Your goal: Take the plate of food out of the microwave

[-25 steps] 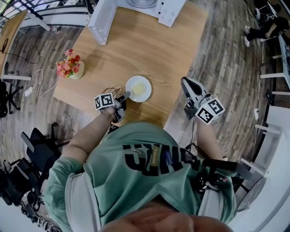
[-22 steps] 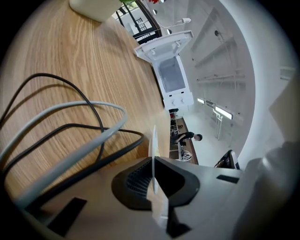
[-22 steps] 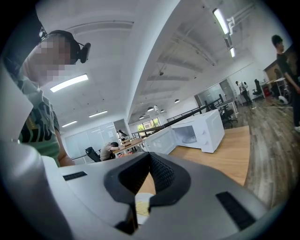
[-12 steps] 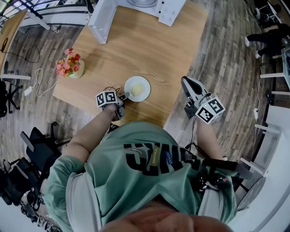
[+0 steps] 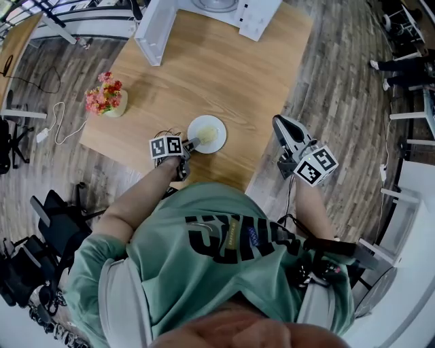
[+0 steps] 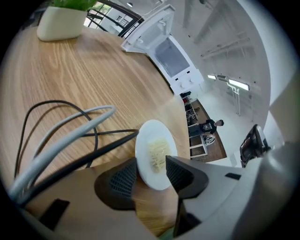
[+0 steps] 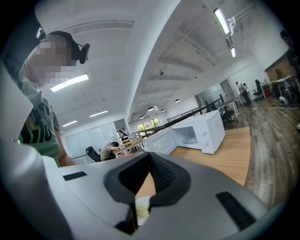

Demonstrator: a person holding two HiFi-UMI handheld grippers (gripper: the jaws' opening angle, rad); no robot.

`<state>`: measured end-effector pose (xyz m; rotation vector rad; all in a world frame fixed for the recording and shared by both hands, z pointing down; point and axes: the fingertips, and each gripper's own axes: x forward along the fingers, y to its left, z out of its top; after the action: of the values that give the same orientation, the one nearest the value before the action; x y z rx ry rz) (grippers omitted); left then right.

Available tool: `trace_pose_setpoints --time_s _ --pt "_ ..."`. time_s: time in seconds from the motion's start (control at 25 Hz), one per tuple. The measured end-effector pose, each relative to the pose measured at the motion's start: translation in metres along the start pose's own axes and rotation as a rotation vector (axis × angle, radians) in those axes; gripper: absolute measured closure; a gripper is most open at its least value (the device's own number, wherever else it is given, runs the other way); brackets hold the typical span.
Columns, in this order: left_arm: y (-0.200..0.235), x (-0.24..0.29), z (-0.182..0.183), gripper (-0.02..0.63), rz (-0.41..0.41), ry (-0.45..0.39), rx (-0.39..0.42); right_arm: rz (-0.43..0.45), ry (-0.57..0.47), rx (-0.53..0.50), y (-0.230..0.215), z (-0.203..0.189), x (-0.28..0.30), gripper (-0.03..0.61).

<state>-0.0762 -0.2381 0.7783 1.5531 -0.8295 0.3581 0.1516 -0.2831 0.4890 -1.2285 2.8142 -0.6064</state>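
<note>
Plate out and set down, left jaws parted round its rim

The plate with its food lies on the table at centre frame in the head view, close to the near edge and well apart from the open microwave at the top. The left gripper has just been opening its jaws, and the plate's near rim stands between them with the pads no longer pressing. The right gripper hangs at right, off the table, jaws closed on nothing. Risk: a tilted or sideways pull-back could hook a pad under the rim, dragging the plate toward the edge or tipping the food. The cables just beside the plate could snag it too
</note>
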Motion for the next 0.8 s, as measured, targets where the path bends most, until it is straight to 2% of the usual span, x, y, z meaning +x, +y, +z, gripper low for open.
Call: trace_pose_setpoints --time_s 0.08,0.16,0.36,0.56,0.8 --pt "-0.005 -0.002 0.003 0.400 0.001 -0.010 0.035 0.004 0.001 -0.001 0.001 0.001 0.002 0.572" --pt "-0.009 -0.004 0.007 0.377 0.006 -0.020 0.073 0.009 0.002 -0.002 0.001 0.001 0.005 0.572" --pt "-0.006 -0.007 0.004 0.374 0.030 0.003 0.127 0.019 0.004 -0.004 0.004 0.001 0.009 0.572" --pt "-0.003 -0.010 0.000 0.374 0.088 0.038 0.226 0.026 0.007 -0.004 0.005 0.001 0.012 0.572" --pt "-0.014 -0.024 0.020 0.374 0.041 -0.067 0.263 0.031 0.010 -0.006 0.009 0.000 0.011 0.572"
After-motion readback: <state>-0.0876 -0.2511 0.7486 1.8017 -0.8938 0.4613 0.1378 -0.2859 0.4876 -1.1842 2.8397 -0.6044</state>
